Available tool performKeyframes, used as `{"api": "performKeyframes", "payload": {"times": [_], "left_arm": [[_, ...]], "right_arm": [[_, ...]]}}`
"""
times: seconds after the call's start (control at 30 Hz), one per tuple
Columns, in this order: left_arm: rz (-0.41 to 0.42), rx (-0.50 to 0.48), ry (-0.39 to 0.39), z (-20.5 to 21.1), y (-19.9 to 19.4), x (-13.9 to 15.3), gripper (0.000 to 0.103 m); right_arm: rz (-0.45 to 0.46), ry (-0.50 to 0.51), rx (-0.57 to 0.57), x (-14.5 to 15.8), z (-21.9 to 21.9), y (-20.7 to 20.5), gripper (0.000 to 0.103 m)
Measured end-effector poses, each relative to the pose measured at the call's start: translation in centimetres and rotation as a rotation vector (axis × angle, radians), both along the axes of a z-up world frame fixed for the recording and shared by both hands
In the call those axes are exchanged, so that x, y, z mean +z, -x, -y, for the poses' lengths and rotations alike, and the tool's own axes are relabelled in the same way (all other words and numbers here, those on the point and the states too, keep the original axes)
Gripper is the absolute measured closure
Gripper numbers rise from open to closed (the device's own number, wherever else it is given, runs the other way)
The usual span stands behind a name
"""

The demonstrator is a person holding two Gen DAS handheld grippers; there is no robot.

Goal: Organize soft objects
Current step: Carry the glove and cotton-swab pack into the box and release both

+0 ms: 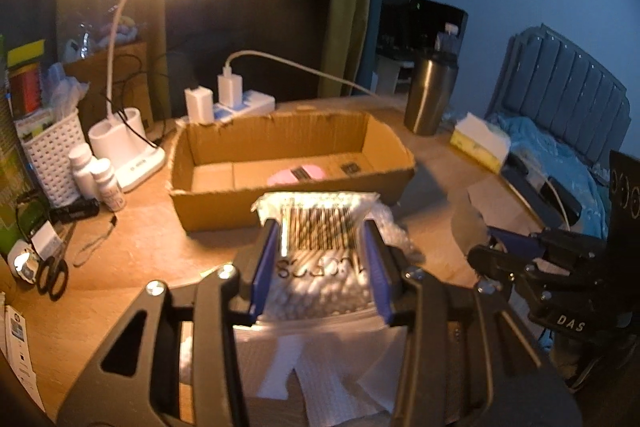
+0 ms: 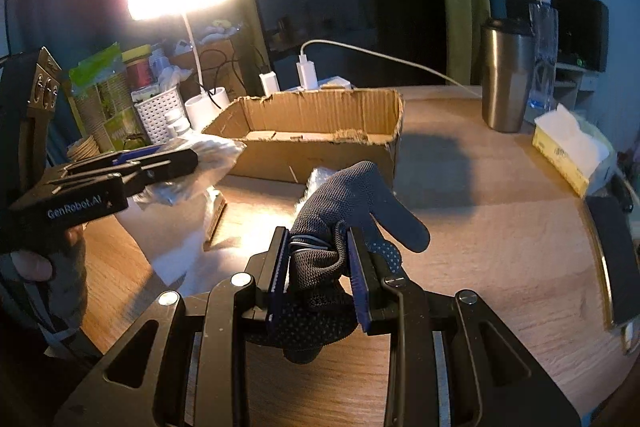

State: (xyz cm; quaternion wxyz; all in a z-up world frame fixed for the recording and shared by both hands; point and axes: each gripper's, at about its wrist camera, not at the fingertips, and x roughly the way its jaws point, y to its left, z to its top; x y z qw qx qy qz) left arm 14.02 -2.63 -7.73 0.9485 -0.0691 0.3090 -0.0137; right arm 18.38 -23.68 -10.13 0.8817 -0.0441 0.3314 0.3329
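Over the desk, just short of the box (image 1: 288, 163), left gripper (image 1: 320, 251) clamps a swab bag (image 1: 320, 227) and right gripper (image 2: 320, 259) clamps a glove (image 2: 352, 203); carry step, next likely reaching over the near wall and releasing inside.

The left gripper (image 2: 176, 163) carries white lettering "GenRobot.AI" along the side of its black body, plain to read from the right wrist view. In the left wrist view, the right gripper (image 1: 494, 247) has "DAS" in pale letters on its black housing near the right edge. The clear bag of cotton swabs (image 1: 320, 251) clamped in the left gripper bears dark print seen upside down, something like "100PCS", though the first characters are too blurred to be sure.
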Motion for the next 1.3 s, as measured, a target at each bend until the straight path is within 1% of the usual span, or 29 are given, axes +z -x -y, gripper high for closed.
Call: {"api": "performKeyframes", "payload": {"times": [0.37,0.5,0.67,0.83,1.0,1.2,1.3], "left_arm": [[0.097,0.047,0.013,-3.8,1.0,2.2,0.06],[0.132,0.045,0.027,-4.4,1.0,3.2,0.06],[0.185,0.034,0.026,-4.9,0.9,4.4,0.06],[0.216,0.03,0.017,-6.1,0.4,5.0,0.06],[0.228,0.032,-0.001,-7.2,-0.3,5.4,0.06],[0.265,0.041,-0.011,-8.7,-1.0,6.5,0.06],[0.275,0.037,-0.007,-9.0,-1.5,6.8,0.06]], "right_arm": [[0.079,0.025,0.018,2.3,-2.4,0.3,0.073],[0.1,0.037,0.035,3.1,-3.5,0.3,0.072],[0.131,0.045,0.043,4.4,-4.9,-0.1,0.072],[0.171,0.062,0.038,5.6,-6.2,-0.7,0.072],[0.19,0.07,0.042,6.4,-7.6,-1.4,0.072],[0.22,0.056,0.063,7.8,-9.2,-2.5,0.072],[0.235,0.029,0.061,8.4,-9.8,-3.2,0.072]]}}
